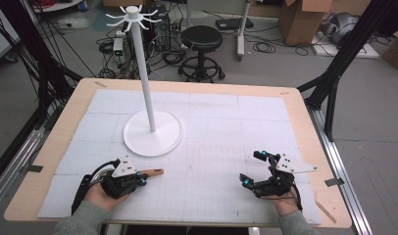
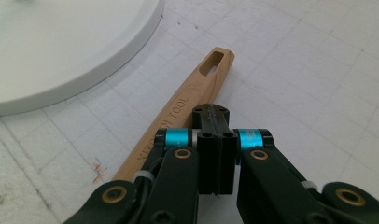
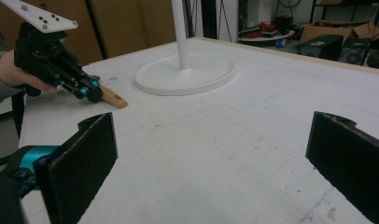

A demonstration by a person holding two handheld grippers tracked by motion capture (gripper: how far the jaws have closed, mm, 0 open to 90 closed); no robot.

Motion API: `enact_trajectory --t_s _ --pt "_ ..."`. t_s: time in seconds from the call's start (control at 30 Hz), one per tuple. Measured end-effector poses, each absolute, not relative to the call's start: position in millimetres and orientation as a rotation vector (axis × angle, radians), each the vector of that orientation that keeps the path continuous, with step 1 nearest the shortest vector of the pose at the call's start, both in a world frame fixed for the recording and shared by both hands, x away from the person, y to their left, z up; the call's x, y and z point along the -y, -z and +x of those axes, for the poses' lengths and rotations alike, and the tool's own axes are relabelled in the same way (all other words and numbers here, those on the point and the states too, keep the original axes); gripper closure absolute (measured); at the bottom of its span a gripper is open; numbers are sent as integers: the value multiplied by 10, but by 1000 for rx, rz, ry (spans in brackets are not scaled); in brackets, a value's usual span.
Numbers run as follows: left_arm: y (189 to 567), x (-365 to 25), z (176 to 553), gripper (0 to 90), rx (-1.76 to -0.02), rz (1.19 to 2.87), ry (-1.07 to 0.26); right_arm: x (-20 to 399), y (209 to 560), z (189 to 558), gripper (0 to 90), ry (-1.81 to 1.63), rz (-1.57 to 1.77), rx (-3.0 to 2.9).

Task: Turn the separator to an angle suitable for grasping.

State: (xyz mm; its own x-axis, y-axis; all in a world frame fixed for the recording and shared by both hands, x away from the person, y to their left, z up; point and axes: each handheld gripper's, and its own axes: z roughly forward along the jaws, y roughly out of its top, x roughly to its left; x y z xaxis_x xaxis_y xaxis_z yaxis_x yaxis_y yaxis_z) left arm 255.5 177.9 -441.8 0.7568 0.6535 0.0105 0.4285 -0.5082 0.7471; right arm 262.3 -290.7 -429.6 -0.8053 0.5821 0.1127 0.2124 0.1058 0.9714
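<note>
- My left gripper (image 1: pixel 139 179) lies low on the white mat (image 1: pixel 211 122), near the table's front-left corner, pointing right with its jaws together.
- A wooden handle (image 1: pixel 155 172) sticks out rightward from under its tip, lying flat on the mat; whether the jaws pinch it I cannot tell from up here.
- Just beyond it stands the white stand (image 1: pixel 152 132), its round base on the mat, its thin pole upright, hooks ringing the top.
- My right gripper (image 1: pixel 252 169) sits well apart at the front right, jaws spread wide with nothing between them.
</note>
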Motion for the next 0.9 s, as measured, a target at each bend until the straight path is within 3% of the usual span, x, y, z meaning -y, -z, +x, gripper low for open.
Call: enact_trajectory --t_s 0.9 --pt "4255 -2083 2540 882 -739 2081 -319 2977 4314 2631 12 -1754 809 -2087"
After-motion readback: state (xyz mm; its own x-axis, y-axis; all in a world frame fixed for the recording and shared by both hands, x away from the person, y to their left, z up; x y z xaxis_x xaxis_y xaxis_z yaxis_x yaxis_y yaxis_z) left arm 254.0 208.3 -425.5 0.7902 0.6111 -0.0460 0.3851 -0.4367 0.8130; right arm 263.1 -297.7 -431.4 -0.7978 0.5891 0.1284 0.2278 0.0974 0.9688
